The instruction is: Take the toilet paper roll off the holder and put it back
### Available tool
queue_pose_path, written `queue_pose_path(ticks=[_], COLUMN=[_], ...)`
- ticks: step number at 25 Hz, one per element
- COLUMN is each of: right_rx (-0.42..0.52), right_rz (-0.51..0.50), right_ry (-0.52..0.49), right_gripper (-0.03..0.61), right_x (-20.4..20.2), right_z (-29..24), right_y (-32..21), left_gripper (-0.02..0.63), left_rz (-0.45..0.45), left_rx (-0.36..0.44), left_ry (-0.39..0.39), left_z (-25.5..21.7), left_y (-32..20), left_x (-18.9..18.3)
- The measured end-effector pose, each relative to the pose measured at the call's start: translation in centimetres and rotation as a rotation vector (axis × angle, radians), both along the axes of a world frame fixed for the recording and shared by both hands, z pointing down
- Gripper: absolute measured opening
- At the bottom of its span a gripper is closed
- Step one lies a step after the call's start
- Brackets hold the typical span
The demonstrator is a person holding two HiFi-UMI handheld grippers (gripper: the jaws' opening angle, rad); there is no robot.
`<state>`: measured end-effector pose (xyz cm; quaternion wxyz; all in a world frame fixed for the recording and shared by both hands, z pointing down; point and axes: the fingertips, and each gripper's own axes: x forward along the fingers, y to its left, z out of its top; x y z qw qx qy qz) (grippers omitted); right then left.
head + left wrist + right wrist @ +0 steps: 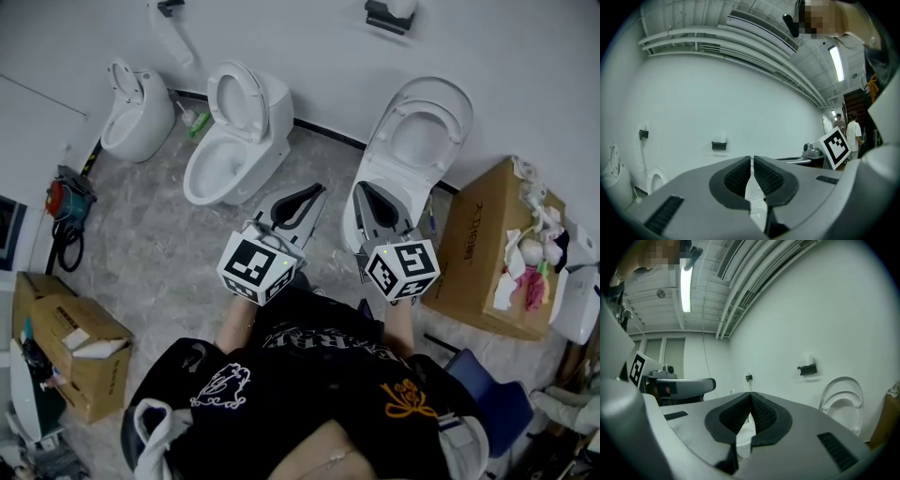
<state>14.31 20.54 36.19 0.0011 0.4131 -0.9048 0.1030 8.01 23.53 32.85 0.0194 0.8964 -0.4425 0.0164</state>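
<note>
A black toilet paper holder (pixel 387 16) is fixed to the white wall above the right toilet (pixel 412 150), with a white roll (pixel 401 6) on it. The same holder (pixel 807 369) shows in the right gripper view with the pale roll (pixel 807 359) on top, and small in the left gripper view as the holder (pixel 719 146). My left gripper (pixel 319 192) and my right gripper (pixel 362 187) are held side by side in front of the person's chest, pointing level at the wall and far from the holder. The left gripper (pixel 752 159) and the right gripper (pixel 750 394) are both shut with nothing between the pads.
Three white toilets stand along the wall, the middle one (pixel 234 141) and a smaller one (pixel 136 112) to the left. A second black wall fitting (pixel 169 7) is above them. An open cardboard box (pixel 497 248) with rubbish stands right, more boxes (pixel 70 352) left. People (pixel 853 133) stand far off.
</note>
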Motion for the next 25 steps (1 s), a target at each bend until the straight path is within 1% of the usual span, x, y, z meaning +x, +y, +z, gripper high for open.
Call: queue_pose_path(ticks=[7,12,15,19,22,25], right_rx=[-0.032,-0.048,-0.057,-0.053,-0.059,-0.069], right_rz=[-0.038,-0.034,-0.023,-0.006,0.029,0.054], right_ry=[0.005,0.002,0.01,0.019,0.023,0.026], right_gripper=[0.012,0.012,0.012,0.012,0.012,0.012], right_x=[-1.3,-2.7,-4.1,-6.6,-8.4,-10.7], right_z=[1.3,1.9,2.5,2.6,2.5,2.4], right_y=[-1.6,-4.8,-7.6,-12.2,-16.2,-19.6], left_gripper=[0.034,0.034,0.034,0.034,0.034,0.034], left_rz=[-0.037,-0.031,-0.015,0.002,0.037,0.068], left_rx=[-0.027,-0.046,-0.052,-0.049,-0.051,-0.055], left_ry=[0.002,0.0,-0.002,-0.005,-0.015,-0.007], left_z=[0.7,1.4,1.8,2.1,2.0,1.8], left_y=[-1.6,-4.7,-7.5,-12.4,-16.5,-20.2], left_x=[-1.3,-2.7,-4.0,-6.4,-8.3,-10.5])
